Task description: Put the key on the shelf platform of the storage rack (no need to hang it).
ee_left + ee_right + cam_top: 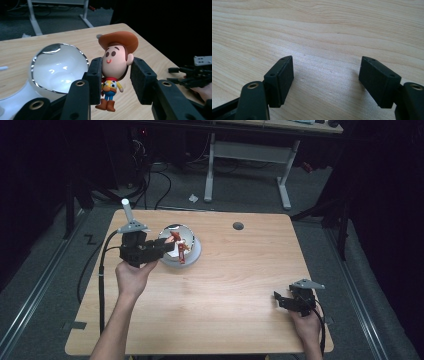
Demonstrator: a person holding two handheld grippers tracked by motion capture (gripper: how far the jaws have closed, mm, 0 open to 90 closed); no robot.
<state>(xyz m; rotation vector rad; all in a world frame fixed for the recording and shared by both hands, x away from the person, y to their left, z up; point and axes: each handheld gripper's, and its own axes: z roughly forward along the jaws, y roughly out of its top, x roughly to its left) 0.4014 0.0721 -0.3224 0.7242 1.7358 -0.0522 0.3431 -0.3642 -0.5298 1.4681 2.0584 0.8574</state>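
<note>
Cable: black, trailing from my left gripper point(167, 246) down over the table's point(235, 285) left edge.
Left gripper: I hold it above the left half of the wooden table, pointed toward the bowl; my left hand point(131, 275) grips its body from below, forearm coming in from the bottom edge.
Left jaws: closed nearly all the way onto the cowboy figure point(115, 65), pads pressing each side of its head; the figure hangs upright between them, boots clear of the table.
Cowboy figure: brown hat, yellow shirt, blue trousers, brown boots; in the high view it sits over the bowl's near rim.
Bowl: shiny metal bowl point(181, 236) resting in a white base point(196, 252), just beside the figure; in the left gripper view its hollow point(58, 68) lies left of my jaws.
Hole: a round grey grommet point(238, 226) near the table's far edge, well apart from both grippers.
Writing: none I can read.
Right gripper: my right gripper point(285, 301) rests low at the near right corner, held by my right hand point(306, 324).
Right jaws: spread wide over bare wood point(327, 75), gripping nothing.
</note>
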